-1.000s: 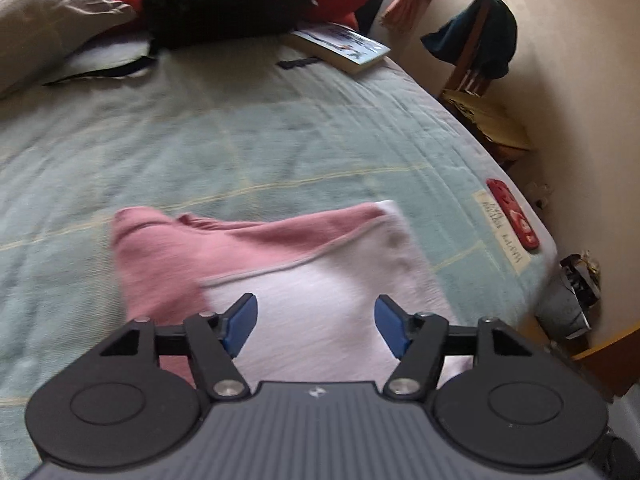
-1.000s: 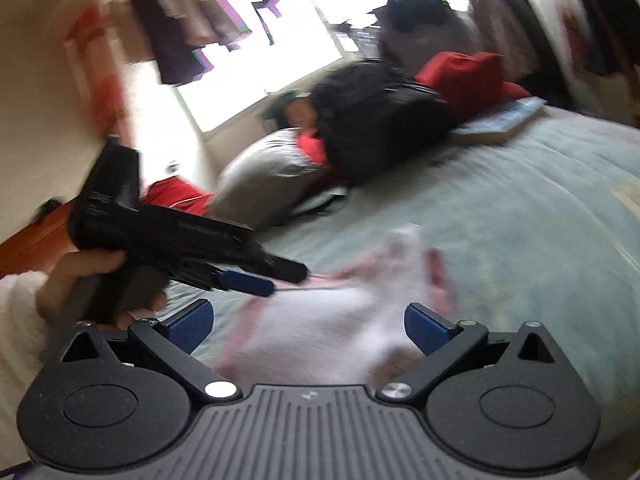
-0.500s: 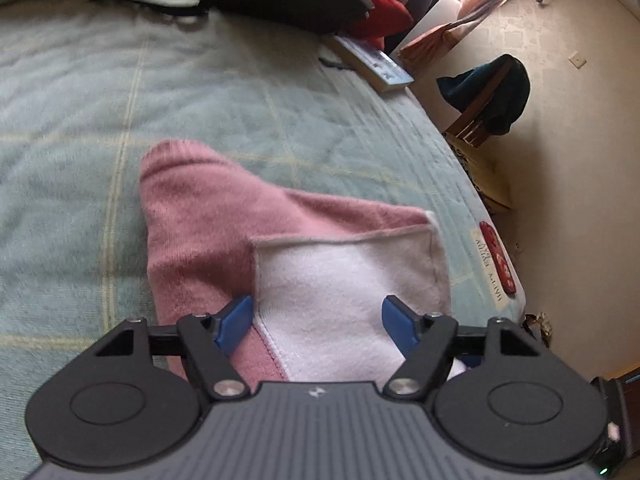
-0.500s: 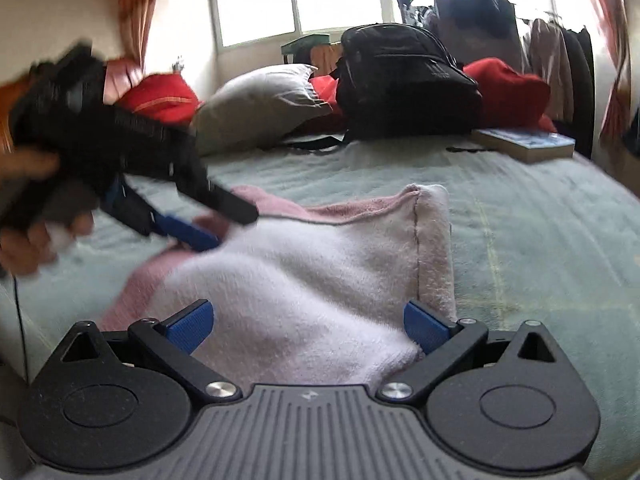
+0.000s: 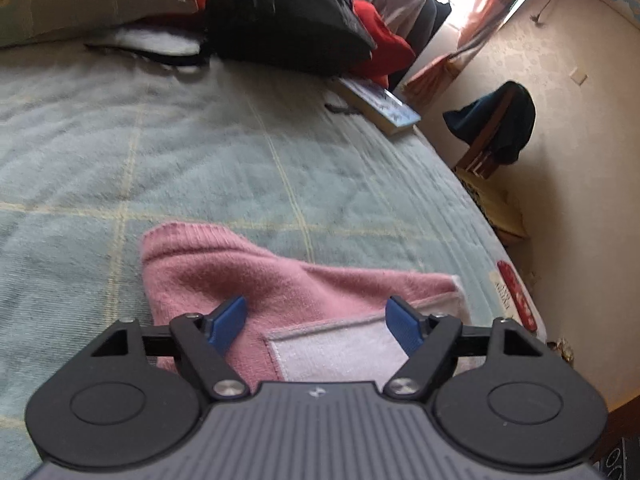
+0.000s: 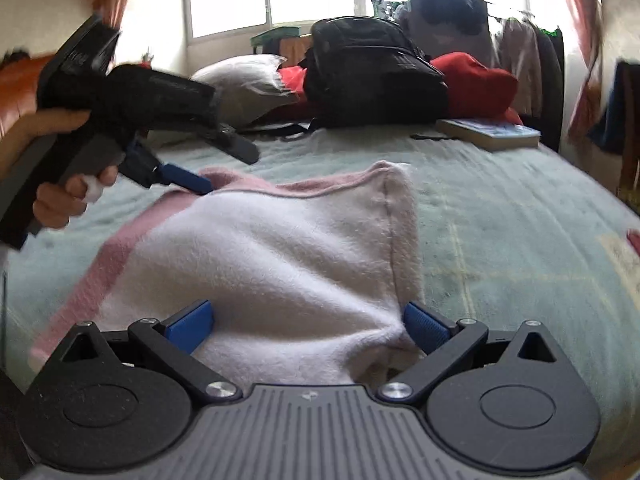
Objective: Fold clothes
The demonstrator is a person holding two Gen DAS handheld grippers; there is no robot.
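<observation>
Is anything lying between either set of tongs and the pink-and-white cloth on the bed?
Nothing visible. The left tongs and right tongs both stand open directly over the cloth; backpack and book lie far off.

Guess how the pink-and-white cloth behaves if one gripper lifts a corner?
The pink-and-white cloth is probably floppy: it wrinkles and sags on the bed. Its fuzzy pile likely grips the pads. Folded layers may slide apart.
</observation>
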